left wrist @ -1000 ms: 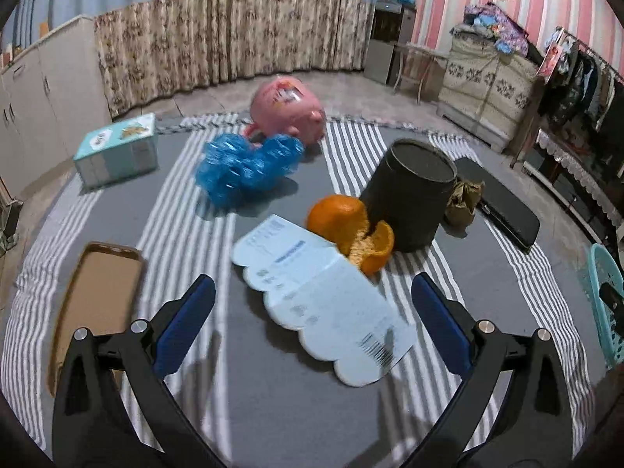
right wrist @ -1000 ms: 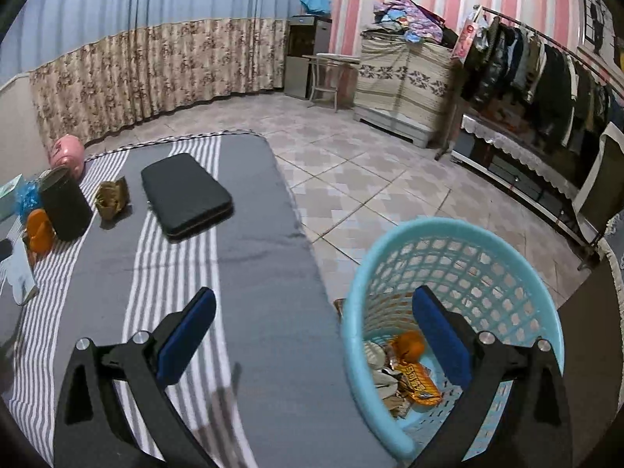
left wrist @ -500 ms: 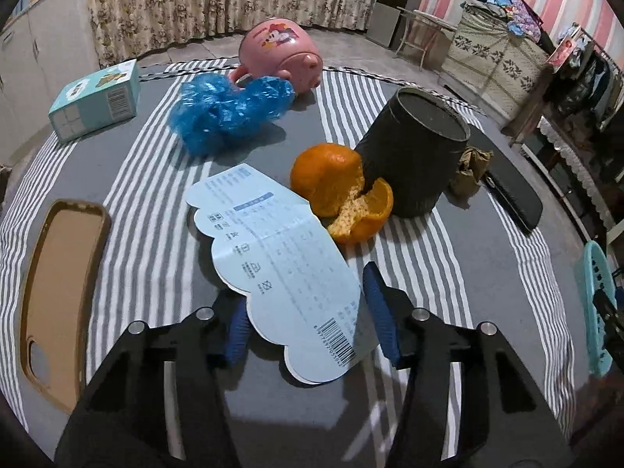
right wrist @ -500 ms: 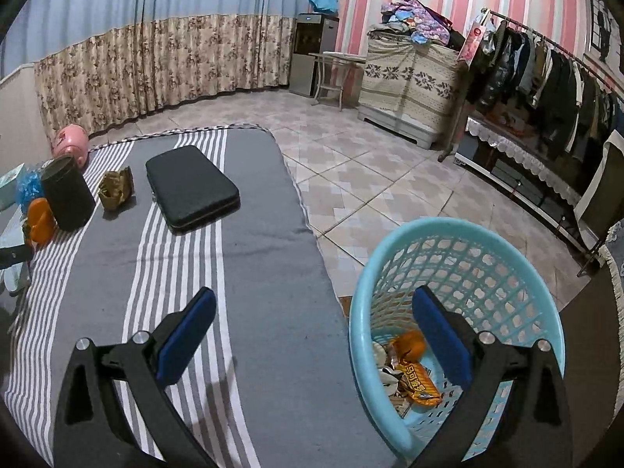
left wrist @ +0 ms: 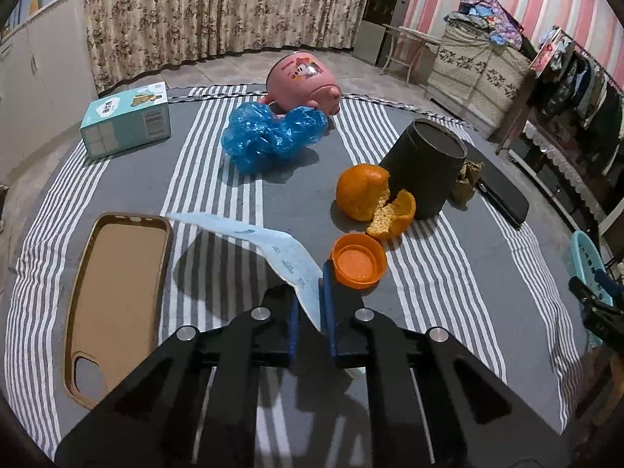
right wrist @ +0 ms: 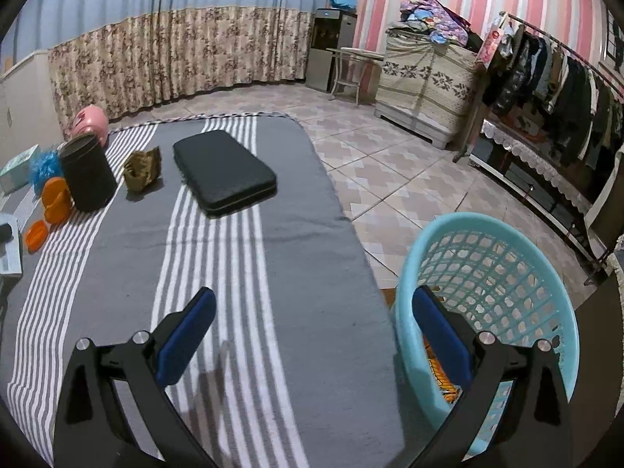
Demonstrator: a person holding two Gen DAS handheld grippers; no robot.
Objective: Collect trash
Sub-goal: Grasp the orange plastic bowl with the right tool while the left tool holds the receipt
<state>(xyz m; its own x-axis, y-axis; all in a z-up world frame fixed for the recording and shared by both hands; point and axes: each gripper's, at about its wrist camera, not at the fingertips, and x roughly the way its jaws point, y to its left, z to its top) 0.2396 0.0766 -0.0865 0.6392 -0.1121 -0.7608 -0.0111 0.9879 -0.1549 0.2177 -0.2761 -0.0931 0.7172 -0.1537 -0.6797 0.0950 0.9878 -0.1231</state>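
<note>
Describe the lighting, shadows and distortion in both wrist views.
Left wrist view: dim indoor light; the lifted paper sheet in the closing left gripper casts a soft shadow on the striped cloth; fisheye bends the curtain line. Right wrist view: the open right gripper throws a faint shadow; edges curve, corners are black.

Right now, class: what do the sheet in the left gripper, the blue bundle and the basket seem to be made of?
Sheet: thin printed paper or card, matte; it bends between the closing left gripper pads.
Blue bundle: thin plastic film, glossy, crinkled, slightly see-through.
Basket: moulded plastic, smooth, light blue, with a lattice wall.
</note>
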